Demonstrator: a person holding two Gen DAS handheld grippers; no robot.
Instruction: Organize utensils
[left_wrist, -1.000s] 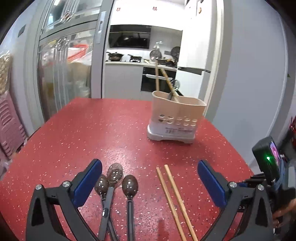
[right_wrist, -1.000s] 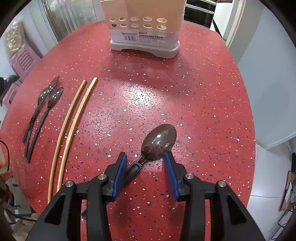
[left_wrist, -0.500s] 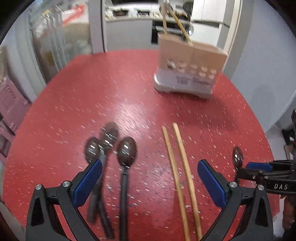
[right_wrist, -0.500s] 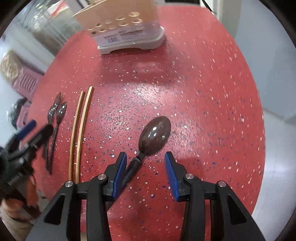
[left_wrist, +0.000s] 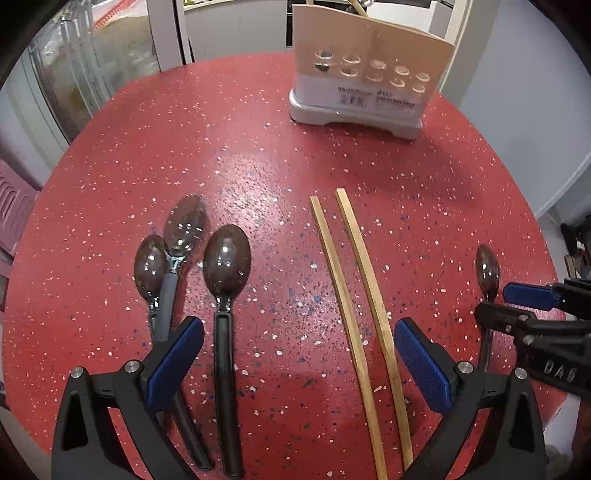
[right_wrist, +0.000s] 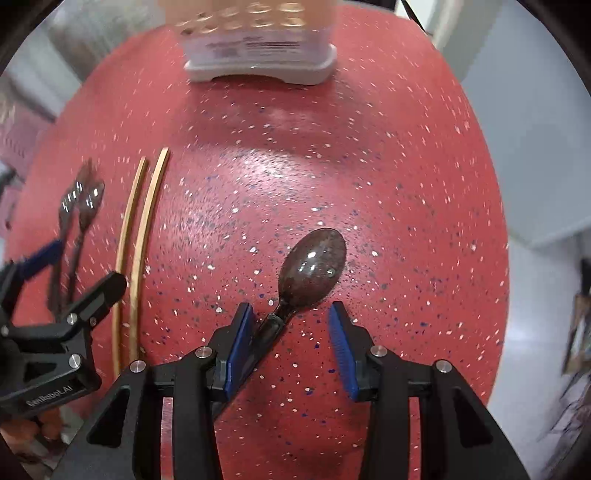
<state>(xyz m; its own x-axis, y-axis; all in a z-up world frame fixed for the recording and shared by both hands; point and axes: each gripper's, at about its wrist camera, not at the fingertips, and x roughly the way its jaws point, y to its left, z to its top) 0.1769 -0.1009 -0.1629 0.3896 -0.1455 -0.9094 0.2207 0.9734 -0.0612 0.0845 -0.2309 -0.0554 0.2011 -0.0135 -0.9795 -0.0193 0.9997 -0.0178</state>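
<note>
Right gripper (right_wrist: 291, 347) is apart, straddling the spoon (right_wrist: 310, 271) lying on the red surface (right_wrist: 369, 184). I'd centre on the handle before squeezing. Left gripper (left_wrist: 299, 360), wide apart too, hovers between spoons (left_wrist: 225, 258) and chopsticks (left_wrist: 354, 295); holder (left_wrist: 362, 81) sits behind.

Landmark: my utensil holder (left_wrist: 364, 79) at the far edge of the red table (left_wrist: 229, 147).
Before the holder: bare tabletop; either of my grippers may pass here.
Nearer, left of the holder: three spoons (left_wrist: 226, 258) lie together, handles toward me; the left pad of my left gripper (left_wrist: 297, 356) stands over the handles of the left two.
Nearer, in line with the holder: two chopsticks (left_wrist: 351, 295) lie side by side, running between my left gripper's open fingers.
Nearer, right of the holder: a lone spoon (right_wrist: 312, 267), its handle between my right gripper's (right_wrist: 291, 338) parted pads.
Right of the lone spoon: free table to the rim.
</note>
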